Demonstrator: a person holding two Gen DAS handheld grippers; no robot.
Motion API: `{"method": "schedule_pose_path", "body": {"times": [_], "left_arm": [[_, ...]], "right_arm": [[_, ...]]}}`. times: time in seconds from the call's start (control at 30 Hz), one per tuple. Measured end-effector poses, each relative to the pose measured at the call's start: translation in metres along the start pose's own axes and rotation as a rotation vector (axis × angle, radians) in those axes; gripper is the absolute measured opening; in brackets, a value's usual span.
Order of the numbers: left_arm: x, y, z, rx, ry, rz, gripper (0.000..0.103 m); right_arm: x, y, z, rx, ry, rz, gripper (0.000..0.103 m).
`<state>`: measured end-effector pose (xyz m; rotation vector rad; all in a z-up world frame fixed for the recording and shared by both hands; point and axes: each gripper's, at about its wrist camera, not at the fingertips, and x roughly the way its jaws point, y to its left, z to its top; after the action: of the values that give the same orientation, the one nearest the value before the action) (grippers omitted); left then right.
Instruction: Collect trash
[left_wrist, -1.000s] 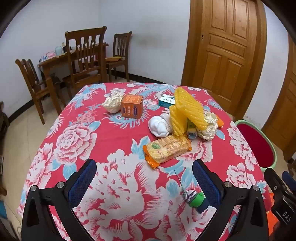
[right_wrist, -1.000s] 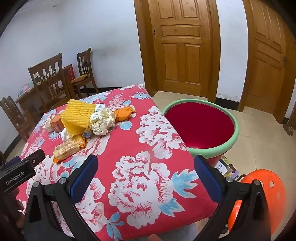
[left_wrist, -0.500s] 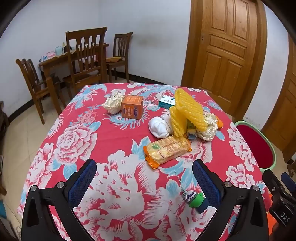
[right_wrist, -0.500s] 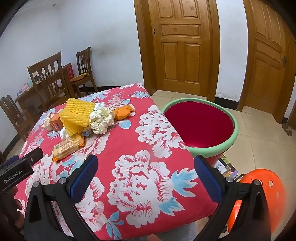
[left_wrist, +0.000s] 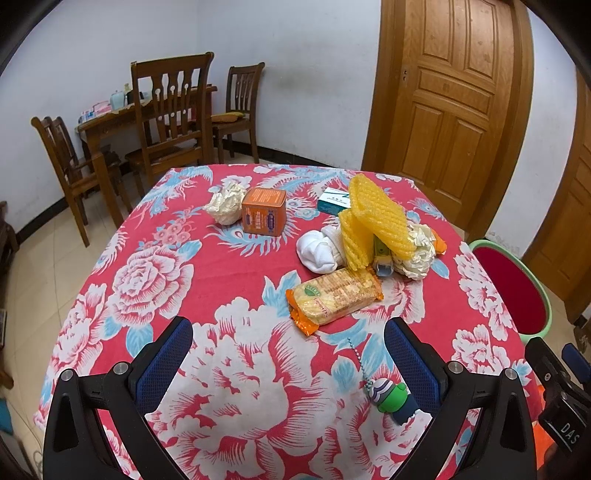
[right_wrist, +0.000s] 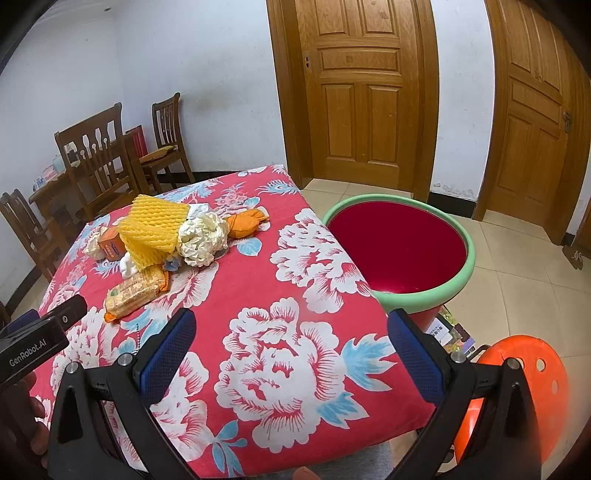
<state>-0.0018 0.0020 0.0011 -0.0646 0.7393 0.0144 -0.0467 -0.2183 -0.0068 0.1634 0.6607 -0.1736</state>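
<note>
Trash lies on a table with a red flowered cloth: a yellow foam net, a biscuit packet, an orange box, crumpled paper, a white wad, a teal-white box and an orange wrapper. A red bin with a green rim stands by the table's right edge. My left gripper is open and empty above the near table. My right gripper is open and empty over the table's near right corner.
A green toy keychain lies near my left gripper's right finger. An orange stool stands at the lower right. Wooden chairs and a small table stand at the back left. Wooden doors are behind.
Both grippers have shifted only slightly; the right view has drifted a little so the trash pile sits marginally lower. Nothing was taken hold of or let go.
</note>
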Motion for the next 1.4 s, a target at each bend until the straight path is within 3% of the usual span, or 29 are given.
{"method": "schedule_pose_path", "body": {"times": [1.4], "left_arm": [[0.0031,-0.0024,-0.001,0.001,0.004,-0.003,0.103]], "right_arm": [[-0.0009,0.0025,-0.0011,-0.004,0.007,0.005,0.101]]}}
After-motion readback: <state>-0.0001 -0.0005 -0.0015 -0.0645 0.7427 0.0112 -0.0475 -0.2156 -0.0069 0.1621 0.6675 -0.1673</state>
